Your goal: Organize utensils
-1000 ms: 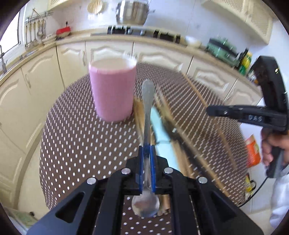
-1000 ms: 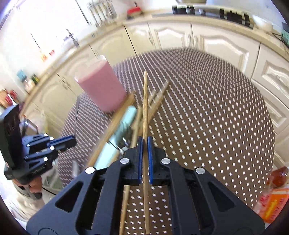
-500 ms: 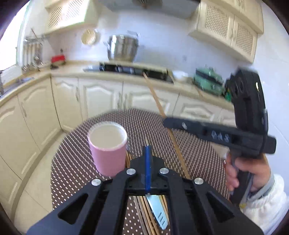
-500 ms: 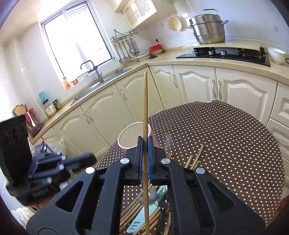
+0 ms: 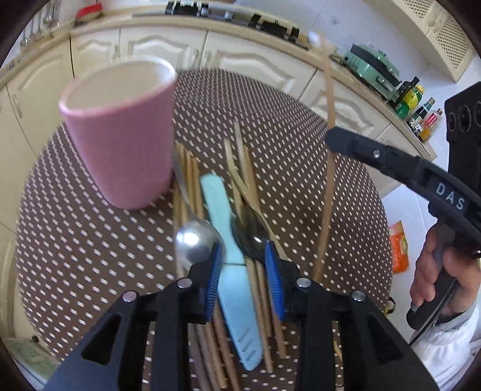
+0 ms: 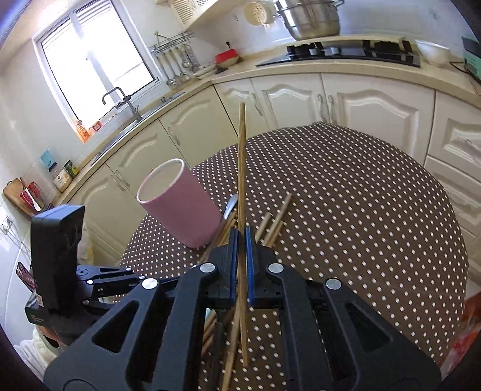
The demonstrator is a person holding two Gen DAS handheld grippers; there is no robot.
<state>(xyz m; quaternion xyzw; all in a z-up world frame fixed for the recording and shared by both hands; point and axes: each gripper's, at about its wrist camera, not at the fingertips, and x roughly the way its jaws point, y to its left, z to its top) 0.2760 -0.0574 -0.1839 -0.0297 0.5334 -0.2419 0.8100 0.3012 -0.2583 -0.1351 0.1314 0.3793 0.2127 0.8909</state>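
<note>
A pink cup stands upright on the round dotted table; it also shows in the right wrist view. Beside it lies a pile of wooden chopsticks, with a light blue knife, a silver spoon and a dark spoon. My left gripper hangs low over the pile. Its jaws are opening astride the knife and some chopsticks, and the pads press on nothing. My right gripper is shut on one wooden chopstick, held up steeply to the right of the pile.
Cream cabinets and a counter with a hob and a steel pot curve behind the table. A sink and window are at the left. An orange packet lies on the floor past the table's right edge.
My left gripper no longer holds the silver spoon; it has swung down over the pile and its jaws have parted. The right gripper has risen from the table with its chopstick.
</note>
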